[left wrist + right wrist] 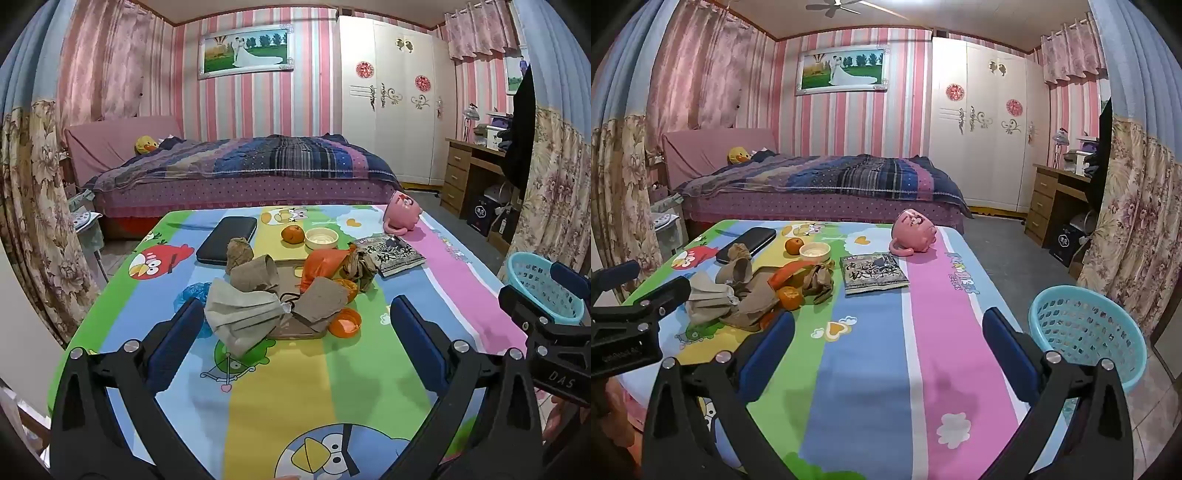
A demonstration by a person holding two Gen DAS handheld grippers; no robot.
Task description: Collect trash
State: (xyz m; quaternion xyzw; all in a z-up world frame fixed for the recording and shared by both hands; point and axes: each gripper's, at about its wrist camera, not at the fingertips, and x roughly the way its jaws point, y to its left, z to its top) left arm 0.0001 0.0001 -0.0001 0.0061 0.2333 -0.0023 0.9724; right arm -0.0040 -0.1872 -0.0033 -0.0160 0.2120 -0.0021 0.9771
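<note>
A heap of trash lies mid-table: a crumpled grey paper wad (242,317), brown paper scraps (321,304), an orange plastic bag (323,264), an orange lid (345,323) and a blue wrapper (192,293). The heap also shows in the right wrist view (746,295). My left gripper (297,314) is open just in front of the heap, empty. My right gripper (888,328) is open and empty over bare cloth, to the right of the heap. A turquoise basket (1086,332) stands beside the table's right edge; it also shows in the left wrist view (543,288).
On the cartoon tablecloth (280,387) lie a black case (227,240), an orange (293,234), a small white bowl (321,238), a book (391,253) and a tipped pink mug (400,216). A bed (240,166) stands behind, a desk (469,170) at right.
</note>
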